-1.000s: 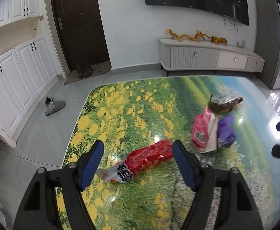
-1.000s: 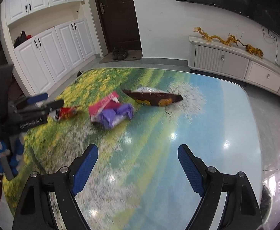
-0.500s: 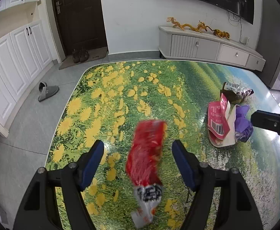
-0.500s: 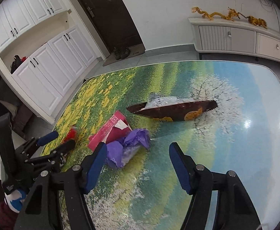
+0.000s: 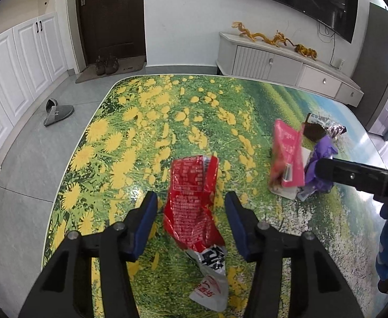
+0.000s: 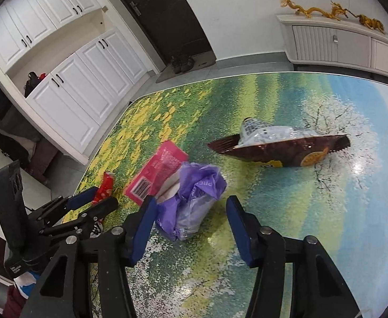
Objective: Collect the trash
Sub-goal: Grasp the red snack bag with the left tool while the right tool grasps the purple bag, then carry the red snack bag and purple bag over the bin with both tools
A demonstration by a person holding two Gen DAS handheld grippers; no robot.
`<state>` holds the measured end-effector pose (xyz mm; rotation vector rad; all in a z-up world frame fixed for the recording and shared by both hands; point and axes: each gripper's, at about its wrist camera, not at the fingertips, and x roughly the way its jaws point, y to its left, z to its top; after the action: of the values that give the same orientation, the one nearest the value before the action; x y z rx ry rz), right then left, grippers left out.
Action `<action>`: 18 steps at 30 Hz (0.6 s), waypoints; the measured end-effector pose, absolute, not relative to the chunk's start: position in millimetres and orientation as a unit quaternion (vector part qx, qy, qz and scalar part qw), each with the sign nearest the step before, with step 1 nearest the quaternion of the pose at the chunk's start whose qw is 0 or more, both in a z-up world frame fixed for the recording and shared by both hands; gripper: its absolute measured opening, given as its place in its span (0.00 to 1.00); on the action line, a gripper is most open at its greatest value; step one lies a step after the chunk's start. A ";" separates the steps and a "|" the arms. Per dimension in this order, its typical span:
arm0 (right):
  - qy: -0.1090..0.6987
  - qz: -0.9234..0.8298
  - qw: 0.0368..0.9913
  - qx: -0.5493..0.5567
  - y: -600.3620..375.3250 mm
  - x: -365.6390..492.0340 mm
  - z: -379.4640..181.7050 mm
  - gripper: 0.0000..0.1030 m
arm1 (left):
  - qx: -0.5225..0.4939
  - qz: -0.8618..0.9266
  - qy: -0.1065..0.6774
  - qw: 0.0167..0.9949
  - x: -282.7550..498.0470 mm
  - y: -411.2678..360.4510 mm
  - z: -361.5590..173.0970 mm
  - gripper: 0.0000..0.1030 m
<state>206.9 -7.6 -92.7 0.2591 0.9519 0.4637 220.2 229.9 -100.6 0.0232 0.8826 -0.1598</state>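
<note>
Left claw [image 5: 191, 213] astride red snack wrapper [image 5: 194, 198] flat on the meadow-print counter [image 5: 140, 122], jaws just narrowed, pads apart from it; right claw [image 6: 191, 218] likewise just narrowed, left pad at crumpled purple bag [image 6: 194, 198] beside pink packet [image 6: 159, 172], no grip; brown bag [image 6: 281, 148] beyond.

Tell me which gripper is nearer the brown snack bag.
Right. The right gripper straddles the purple wrapper just short of the brown snack bag; the left gripper is farther, around the red wrapper.
</note>
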 end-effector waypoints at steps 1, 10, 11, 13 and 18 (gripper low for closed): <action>0.453 0.224 0.854 0.124 -7.0 207.6 -92.9 0.43 | 0.011 -0.077 0.426 0.901 218.3 229.5 -100.5 0.47; 0.448 0.238 0.854 0.115 -10.6 185.0 -89.6 0.35 | 0.004 -0.079 0.424 0.902 196.6 224.8 -98.9 0.36; 0.447 0.238 0.855 0.111 -11.8 180.0 -88.7 0.35 | 0.000 -0.079 0.424 0.902 192.7 223.9 -98.7 0.35; 0.446 0.239 0.856 0.107 -15.6 167.8 -86.3 0.34 | -0.009 -0.080 0.423 0.902 185.3 222.3 -98.4 0.33; 0.443 0.238 0.858 0.103 -30.0 133.4 -81.2 0.33 | -0.033 -0.080 0.420 0.904 158.6 216.3 -97.2 0.32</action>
<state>133.4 -30.0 -81.2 0.2166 0.9313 0.4998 158.6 216.3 -97.2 -0.0687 0.8676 -0.1650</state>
